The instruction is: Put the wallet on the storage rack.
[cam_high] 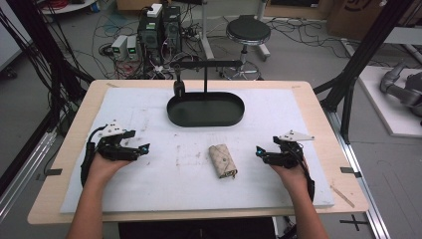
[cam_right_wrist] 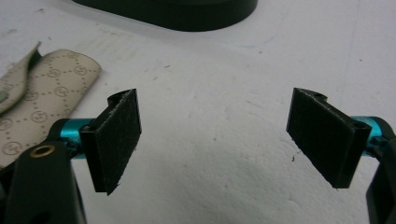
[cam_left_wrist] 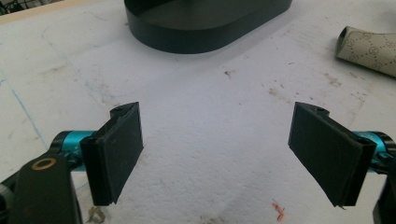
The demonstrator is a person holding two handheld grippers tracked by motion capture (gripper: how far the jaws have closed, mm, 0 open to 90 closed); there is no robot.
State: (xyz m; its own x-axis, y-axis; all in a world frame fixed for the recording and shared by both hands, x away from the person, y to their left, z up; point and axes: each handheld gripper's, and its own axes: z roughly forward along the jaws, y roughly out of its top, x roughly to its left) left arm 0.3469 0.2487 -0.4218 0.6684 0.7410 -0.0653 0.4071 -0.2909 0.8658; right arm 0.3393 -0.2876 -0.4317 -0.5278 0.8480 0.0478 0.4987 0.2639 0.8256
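Note:
A beige patterned pouch (cam_high: 222,160) lies on the white board (cam_high: 149,189) at mid-table, between my two grippers. My left gripper (cam_high: 143,149) rests on the board's left side and points right, open with nothing between its pads. In the left gripper view, the left gripper (cam_left_wrist: 219,135) frames bare board, with the pouch (cam_left_wrist: 369,46) at the upper right. My right gripper (cam_high: 259,151) sits on the right side and points left, also open and empty. The right gripper view has the right gripper (cam_right_wrist: 215,135) over bare board and the pouch (cam_right_wrist: 42,98) just left of its left pad (cam_right_wrist: 116,140).
A black oval stand (cam_high: 205,108) with an upright post and a crossarm sits at the back middle of the board. Its base (cam_left_wrist: 205,23) (cam_right_wrist: 187,11) shows in both gripper views. Beyond the table are a stool (cam_high: 248,32), computer boxes (cam_high: 159,30) and floor cables.

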